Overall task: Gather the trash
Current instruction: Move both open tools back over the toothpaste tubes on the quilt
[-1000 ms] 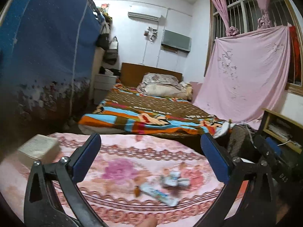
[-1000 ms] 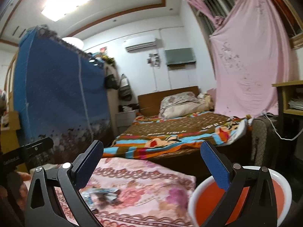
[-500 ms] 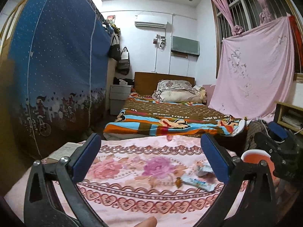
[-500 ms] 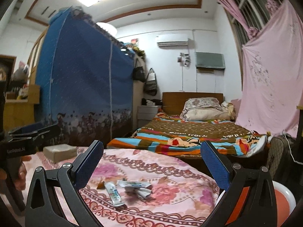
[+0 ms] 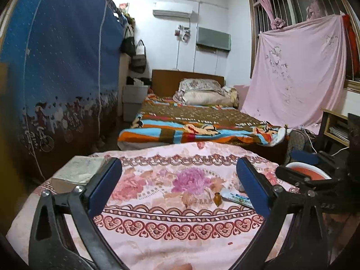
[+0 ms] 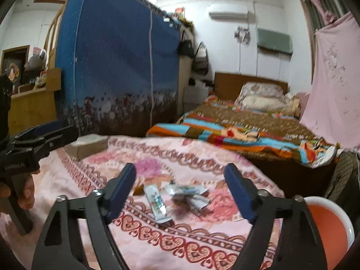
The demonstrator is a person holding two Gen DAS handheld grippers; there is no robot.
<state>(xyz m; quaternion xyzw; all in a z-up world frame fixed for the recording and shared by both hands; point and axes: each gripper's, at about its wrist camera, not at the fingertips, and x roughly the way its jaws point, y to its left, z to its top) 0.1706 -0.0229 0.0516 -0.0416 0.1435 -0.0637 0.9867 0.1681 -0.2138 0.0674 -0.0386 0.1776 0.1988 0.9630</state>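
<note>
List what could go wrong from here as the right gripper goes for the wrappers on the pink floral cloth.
1. The tube wrapper lies flat on the soft floral cloth; the open right gripper could pinch fabric along with it.
2. The crumpled wrappers overlap, so one grasp may leave some behind.
3. The small brown piece sits apart and could be missed.
4. The orange bin sits past the cloth's edge; a loosely held wrapper could drop short.

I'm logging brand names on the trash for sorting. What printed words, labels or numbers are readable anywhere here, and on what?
"DAS": partial white letters on the black body of the right gripper, seen from the left wrist view.
White lettering on the left gripper body, seen from the right wrist view: too blurred to read.
Print on the tube and the wrappers on the floral cloth: too small to read.
Pale lettering on the brown bedspread: illegible.
</note>
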